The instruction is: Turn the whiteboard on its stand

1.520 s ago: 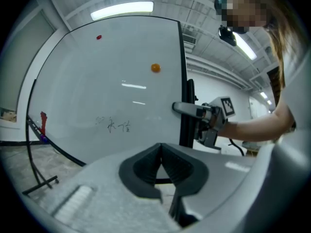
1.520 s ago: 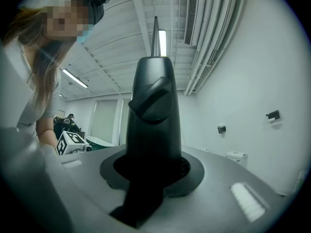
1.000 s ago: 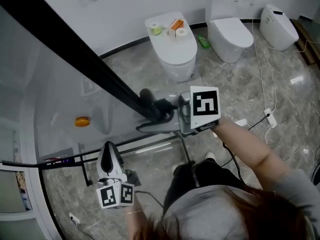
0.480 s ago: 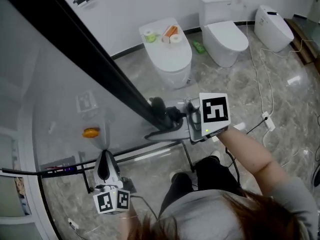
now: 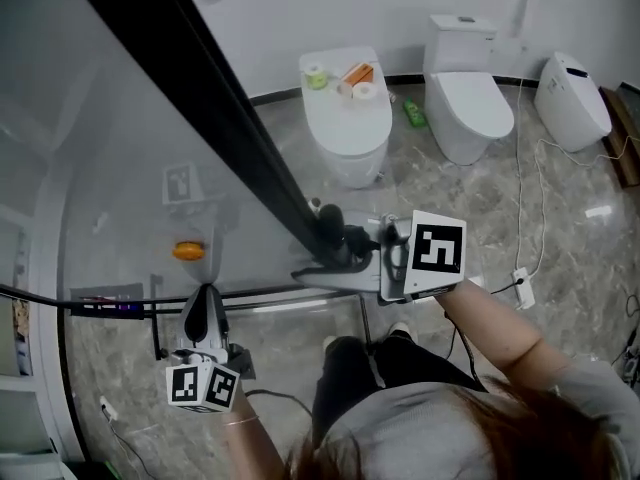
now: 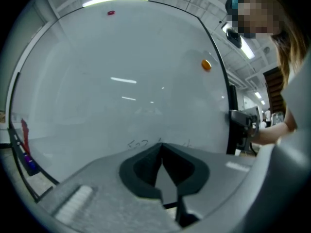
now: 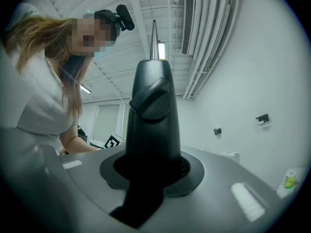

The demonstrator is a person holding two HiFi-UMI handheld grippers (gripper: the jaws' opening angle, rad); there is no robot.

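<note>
The whiteboard [image 5: 110, 188] fills the left of the head view as a glossy white sheet, with its black frame edge [image 5: 210, 108] running diagonally down to the middle. My right gripper [image 5: 332, 238] is shut on that black frame edge [image 7: 151, 110], which stands as a dark post between its jaws in the right gripper view. My left gripper [image 5: 205, 313] hangs lower left, shut and empty, and its tips [image 6: 161, 147] point at the board's face [image 6: 121, 81]. An orange magnet [image 5: 187, 251] [image 6: 206, 65] sticks to the board.
The stand's metal bar [image 5: 300, 303] runs below the board, by the person's legs. Markers lie in the tray [image 5: 110, 308]. Three toilets [image 5: 348, 118] [image 5: 468, 88] [image 5: 573, 88] stand along the far wall. A cable and power strip [image 5: 520, 280] lie on the marble floor at the right.
The black frame edge now stands steeper in the head view, with the right gripper still clamped on it. The left gripper has drifted a little left and down.
</note>
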